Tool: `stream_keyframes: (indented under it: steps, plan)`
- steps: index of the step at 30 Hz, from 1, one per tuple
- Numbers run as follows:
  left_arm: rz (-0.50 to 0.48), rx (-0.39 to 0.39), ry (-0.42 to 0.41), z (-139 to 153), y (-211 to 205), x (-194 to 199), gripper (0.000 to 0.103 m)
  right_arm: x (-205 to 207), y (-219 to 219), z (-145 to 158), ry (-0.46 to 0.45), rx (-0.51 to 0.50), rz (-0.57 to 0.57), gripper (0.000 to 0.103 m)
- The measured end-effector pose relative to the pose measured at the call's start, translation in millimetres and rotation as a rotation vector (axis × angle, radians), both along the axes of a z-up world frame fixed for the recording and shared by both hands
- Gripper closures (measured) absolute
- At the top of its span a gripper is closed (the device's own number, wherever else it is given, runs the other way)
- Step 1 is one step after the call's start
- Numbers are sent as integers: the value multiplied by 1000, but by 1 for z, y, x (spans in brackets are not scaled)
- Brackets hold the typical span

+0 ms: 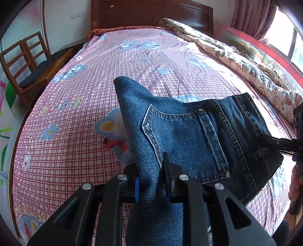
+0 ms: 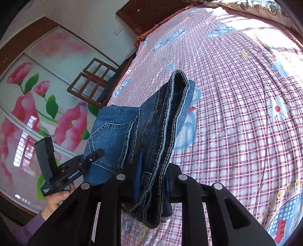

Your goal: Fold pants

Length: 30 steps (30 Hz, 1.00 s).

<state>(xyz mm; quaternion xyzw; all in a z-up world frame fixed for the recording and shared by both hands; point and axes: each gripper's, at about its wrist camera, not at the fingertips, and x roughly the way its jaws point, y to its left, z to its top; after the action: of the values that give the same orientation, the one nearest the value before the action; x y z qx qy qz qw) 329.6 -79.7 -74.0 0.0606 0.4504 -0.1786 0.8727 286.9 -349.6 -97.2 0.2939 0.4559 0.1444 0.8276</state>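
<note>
A pair of blue jeans (image 1: 185, 136), folded into a thick bundle with a back pocket showing, hangs above the bed between both grippers. My left gripper (image 1: 151, 164) is shut on the left edge of the denim, and fabric hangs down past its fingers. In the right wrist view my right gripper (image 2: 154, 170) is shut on several stacked layers of stitched seam of the jeans (image 2: 113, 130). The left gripper (image 2: 98, 152) shows there at the far pocket side, held by a person's hand (image 2: 56, 200). The right gripper's tip (image 1: 265, 138) meets the denim at the right in the left wrist view.
The bed (image 1: 85, 136) has a pink checked sheet with cartoon prints. A floral quilt (image 1: 246, 64) lies bunched along its right side by the window. A wooden headboard (image 1: 151, 13) stands at the far end, wooden chairs (image 1: 22, 62) at the left, and a flower-painted wardrobe (image 2: 37, 94) beyond.
</note>
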Motion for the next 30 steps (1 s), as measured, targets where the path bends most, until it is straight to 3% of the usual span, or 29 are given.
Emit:
stream_keyframes:
  steps: [1, 2, 3, 5, 9, 11, 14, 16, 17, 18, 21, 26, 27, 30]
  plan:
    - [5, 12, 41, -14, 0, 8, 80, 4, -2, -17, 43, -27, -14, 83]
    - [26, 0, 81, -27, 4, 14, 72, 3, -5, -32, 70, -33, -16, 79]
    - [48, -32, 105, -35, 10, 16, 64, 0, -12, -42, 69, 15, -32, 72]
    - [86, -82, 106, -40, 22, 14, 51, -9, -26, -48, 71, 129, -89, 72]
    - [102, -67, 49, -25, 40, 0, 40, -30, -28, -27, 51, -2, -80, 66]
    - [141, 5, 5, -17, 47, -10, 36, -43, -30, -19, 51, -22, -78, 66]
    - [166, 110, -39, -11, 58, -22, 16, -64, -30, -8, 56, -41, -67, 66]
    - [191, 169, -46, -11, 67, -34, 16, -85, -33, -5, 63, -61, -68, 66]
    - [211, 175, -40, -8, 72, -36, 16, -92, -32, -3, 78, -66, -79, 63]
    - [228, 166, -23, -7, 79, -42, 16, -99, -29, -2, 95, -76, -94, 51]
    - [287, 160, -11, 2, 89, -70, 11, -124, -12, 10, 92, -136, -106, 48]
    - [340, 188, -109, 29, 76, -131, 3, -158, 37, 54, -15, -279, -179, 47]
    - [352, 204, -142, 35, 71, -144, 2, -165, 46, 63, -46, -318, -191, 38]
    - [378, 192, -219, 53, 64, -178, 2, -182, 68, 93, -137, -418, -203, 36]
